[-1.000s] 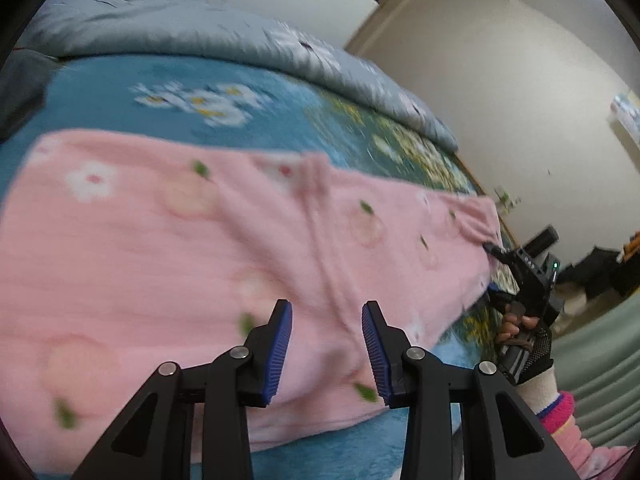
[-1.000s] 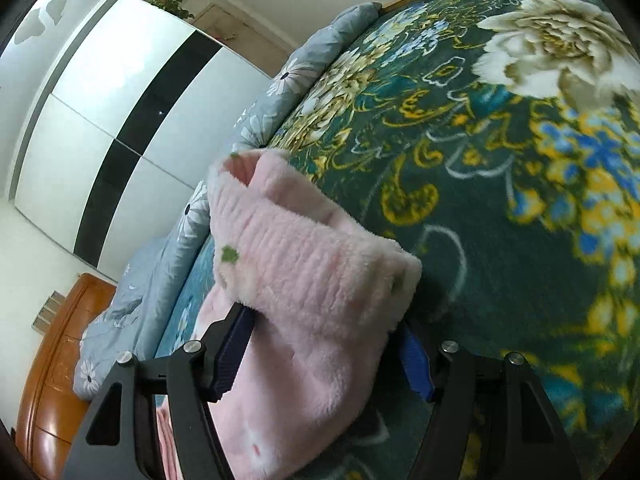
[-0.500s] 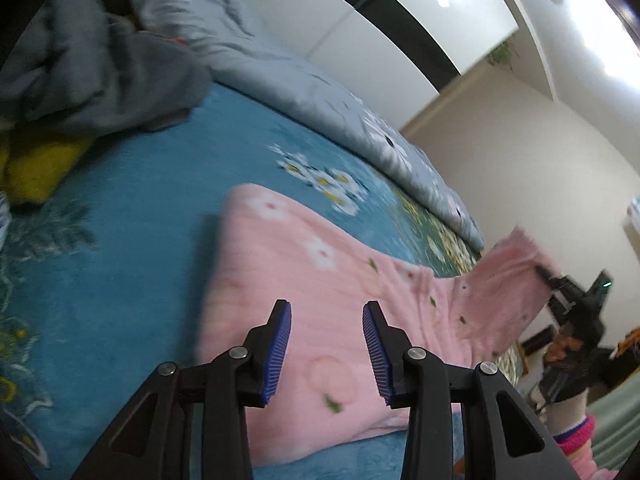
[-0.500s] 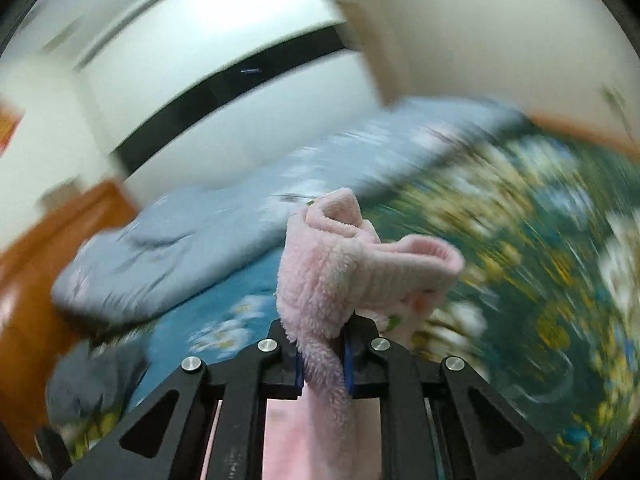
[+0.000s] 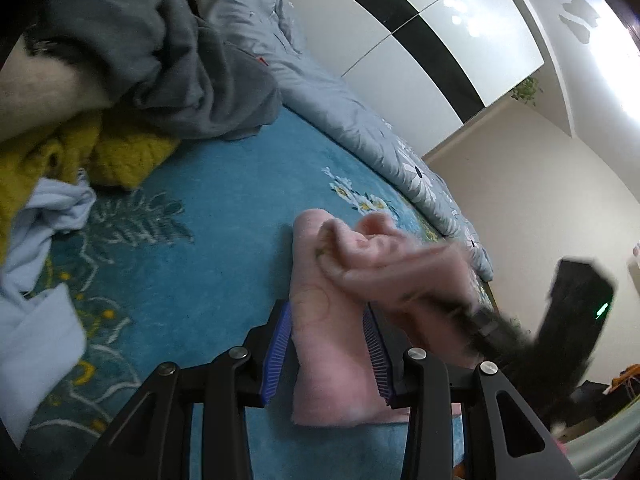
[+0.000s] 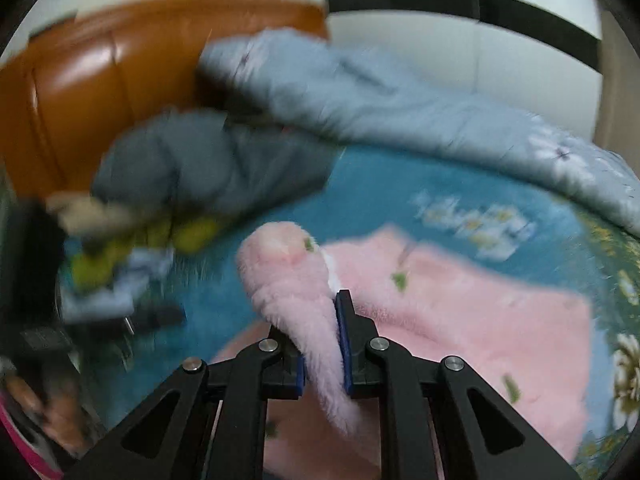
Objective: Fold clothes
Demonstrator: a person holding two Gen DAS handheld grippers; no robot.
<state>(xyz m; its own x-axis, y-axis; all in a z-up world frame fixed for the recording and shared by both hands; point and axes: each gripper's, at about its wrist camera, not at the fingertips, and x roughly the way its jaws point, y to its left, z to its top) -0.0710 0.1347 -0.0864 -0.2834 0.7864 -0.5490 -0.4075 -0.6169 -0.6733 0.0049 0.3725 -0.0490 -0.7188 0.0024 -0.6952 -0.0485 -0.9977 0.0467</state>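
The right gripper point(image 6: 323, 344) is clenched on the raised end of the pink fleece garment point(image 6: 460, 320), whose long body lies flat on the bed ahead and to its right. The left gripper point(image 5: 326, 344) hangs part-open above the garment's opposite end, pads apparently not pressing; that end lies nearest it.

Grey quilt point(image 5: 360, 120), white wardrobe point(image 5: 460, 20)

left wrist: close, angled down | right wrist: same | shared: pink garment point(image 5: 332, 344) point(image 6: 460, 320)
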